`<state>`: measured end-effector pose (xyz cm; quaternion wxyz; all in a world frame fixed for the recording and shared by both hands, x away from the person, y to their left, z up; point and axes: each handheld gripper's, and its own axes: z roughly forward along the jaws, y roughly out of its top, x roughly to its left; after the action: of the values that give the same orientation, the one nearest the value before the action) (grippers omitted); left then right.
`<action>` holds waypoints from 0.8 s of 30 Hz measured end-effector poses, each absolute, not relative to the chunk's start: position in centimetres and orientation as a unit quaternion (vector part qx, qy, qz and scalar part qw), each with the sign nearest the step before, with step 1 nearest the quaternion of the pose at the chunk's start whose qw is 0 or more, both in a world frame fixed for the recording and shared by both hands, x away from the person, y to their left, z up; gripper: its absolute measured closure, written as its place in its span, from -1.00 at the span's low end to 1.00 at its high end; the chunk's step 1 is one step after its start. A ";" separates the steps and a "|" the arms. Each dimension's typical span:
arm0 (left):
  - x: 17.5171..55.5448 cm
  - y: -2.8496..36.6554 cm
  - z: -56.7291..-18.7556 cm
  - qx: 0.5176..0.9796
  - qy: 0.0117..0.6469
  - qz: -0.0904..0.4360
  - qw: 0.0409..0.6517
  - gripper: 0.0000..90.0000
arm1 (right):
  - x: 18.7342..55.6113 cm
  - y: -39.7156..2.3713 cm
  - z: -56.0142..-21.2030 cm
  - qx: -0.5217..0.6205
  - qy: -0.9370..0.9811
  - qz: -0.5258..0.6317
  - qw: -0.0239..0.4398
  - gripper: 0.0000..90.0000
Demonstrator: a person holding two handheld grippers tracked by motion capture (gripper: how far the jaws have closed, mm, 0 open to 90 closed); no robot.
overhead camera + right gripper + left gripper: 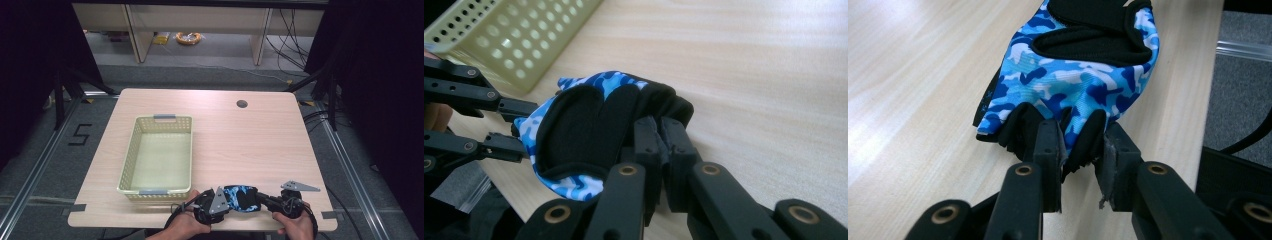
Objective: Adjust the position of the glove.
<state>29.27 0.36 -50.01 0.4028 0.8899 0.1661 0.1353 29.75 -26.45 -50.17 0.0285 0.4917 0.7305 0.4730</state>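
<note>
Item: fingerless glove point(241, 197), blue camouflage fabric with black palm padding, lying just right of the yellow basket point(159, 155) near the table's front edge. Left gripper point(1080, 145) clamps its finger end; right gripper point(658, 135) clamps the black cuff. Handling advice: lift both ends evenly, keeping the fabric taut.

So the table point(210, 145) is a light wood-grain top with rounded corners and a small round cable hole point(242, 104) near its far right side. Grey carpet-ish floor point(45, 170) all around it, with a black "5" marking point(80, 134) off the table's left edge and metal rails point(30, 185) running along both sides. Black curtains point(375, 75) hang left and right of the table. Beyond its far edge there's a pale desk frame point(200, 25), with a coil of yellow cable point(188, 37) lying under it.
</note>
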 end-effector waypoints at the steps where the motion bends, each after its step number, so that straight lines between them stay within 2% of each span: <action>1: 29.2 0.4 -49.8 0.892 0.161 0.136 0.400 0.61 | 29.4 -26.2 -49.8 0.506 0.722 0.472 0.022 0.95; 6: 28.9 0.8 -49.5 0.892 0.158 0.132 0.401 0.61 | 29.0 -26.3 -49.4 0.484 0.737 0.470 0.044 0.95; 7: 28.8 0.7 -49.6 0.890 0.158 0.126 0.409 0.61 | 28.5 -25.8 -49.3 0.495 0.726 0.477 0.029 0.95; 10: 28.6 1.0 -49.4 0.892 0.151 0.135 0.405 0.61 | 28.4 -25.8 -49.0 0.483 0.736 0.472 0.040 0.94; 12: 28.5 1.3 -49.3 0.890 0.157 0.132 0.408 0.61 | 28.4 -25.6 -48.9 0.488 0.735 0.470 0.029 0.94; 14: 28.4 1.6 -49.2 0.889 0.160 0.131 0.409 0.61 | 28.6 -25.6 -49.0 0.469 0.745 0.472 0.052 0.94; 15: 28.4 1.7 -49.2 0.889 0.163 0.130 0.408 0.61 | 28.5 -25.2 -49.0 0.478 0.738 0.474 0.037 0.94; 16: 28.4 1.9 -49.1 0.891 0.159 0.131 0.405 0.61 | 28.7 -25.2 -49.0 0.467 0.744 0.475 0.048 0.95; 18: 28.3 2.0 -49.2 0.890 0.161 0.126 0.407 0.61 | 28.4 -24.9 -48.8 0.479 0.744 0.464 0.035 0.94; 21: 28.3 2.2 -49.3 0.891 0.162 0.124 0.406 0.61 | 28.4 -24.9 -48.9 0.459 0.751 0.470 0.059 0.94; 24: 28.3 2.3 -49.3 0.892 0.160 0.128 0.403 0.61 | 28.2 -24.6 -48.9 0.476 0.744 0.468 0.026 0.94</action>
<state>28.31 2.30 -49.26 0.4030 0.8919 0.1601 0.1284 28.19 -24.57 -48.88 0.0260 0.4758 0.7445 0.4677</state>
